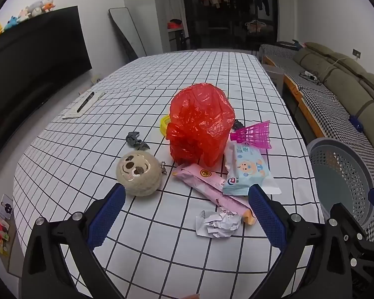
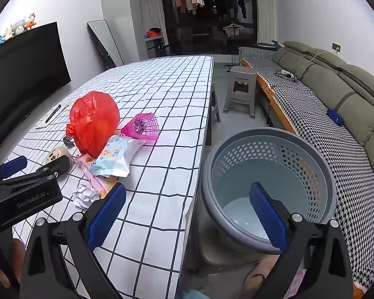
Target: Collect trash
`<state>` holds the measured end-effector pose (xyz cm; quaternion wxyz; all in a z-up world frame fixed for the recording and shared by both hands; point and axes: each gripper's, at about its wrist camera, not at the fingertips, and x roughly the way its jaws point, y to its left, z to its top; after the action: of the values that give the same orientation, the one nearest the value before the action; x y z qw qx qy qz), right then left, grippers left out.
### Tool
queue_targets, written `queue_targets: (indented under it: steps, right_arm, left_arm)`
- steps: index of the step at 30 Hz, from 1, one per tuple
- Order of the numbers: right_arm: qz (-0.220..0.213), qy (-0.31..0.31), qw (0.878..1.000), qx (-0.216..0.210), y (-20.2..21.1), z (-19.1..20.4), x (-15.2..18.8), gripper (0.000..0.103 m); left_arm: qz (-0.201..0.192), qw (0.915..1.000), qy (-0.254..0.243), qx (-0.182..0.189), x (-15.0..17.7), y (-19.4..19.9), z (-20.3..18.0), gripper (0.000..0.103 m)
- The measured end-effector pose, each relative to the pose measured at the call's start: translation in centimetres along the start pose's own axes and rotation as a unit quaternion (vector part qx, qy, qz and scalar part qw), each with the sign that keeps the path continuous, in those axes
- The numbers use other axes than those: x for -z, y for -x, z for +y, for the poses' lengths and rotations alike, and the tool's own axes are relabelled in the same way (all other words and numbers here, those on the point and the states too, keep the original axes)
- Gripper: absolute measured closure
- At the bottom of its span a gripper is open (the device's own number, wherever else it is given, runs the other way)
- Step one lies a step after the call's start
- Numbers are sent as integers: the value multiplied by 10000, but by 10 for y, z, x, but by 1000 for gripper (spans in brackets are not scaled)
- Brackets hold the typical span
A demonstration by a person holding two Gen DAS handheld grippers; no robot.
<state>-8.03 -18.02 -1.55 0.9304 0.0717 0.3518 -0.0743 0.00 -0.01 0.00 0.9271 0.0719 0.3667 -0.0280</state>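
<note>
A crumpled white paper (image 1: 218, 223) lies on the checked tablecloth (image 1: 162, 79), between the fingertips of my open, empty left gripper (image 1: 187, 196). Behind it lie a pink wrapper (image 1: 209, 186), a blue-and-white wipes pack (image 1: 246, 172) and a red plastic bag (image 1: 200, 122). My right gripper (image 2: 188, 195) is open and empty, held over the table's right edge and the rim of a grey perforated bin (image 2: 269, 174), which also shows in the left wrist view (image 1: 341, 174). The paper (image 2: 84, 195), wipes pack (image 2: 116, 155) and red bag (image 2: 94, 122) show left of it.
A round plush face (image 1: 139, 173), a grey scrunchie (image 1: 136, 140), a yellow ring (image 1: 165, 124), a pink shuttlecock (image 1: 255, 134) and a pen on paper (image 1: 85, 102) also lie on the table. A grey stool (image 2: 240, 89) and a sofa (image 2: 336, 94) stand to the right.
</note>
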Motion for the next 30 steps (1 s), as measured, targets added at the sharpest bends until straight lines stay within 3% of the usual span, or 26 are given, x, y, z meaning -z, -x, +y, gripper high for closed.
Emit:
queue_targets:
  steps: [30]
  right_arm:
    - [-18, -1, 10000, -10, 5, 0, 2, 8]
  left_arm:
    - [-31, 10000, 29, 20, -1, 2, 2, 6]
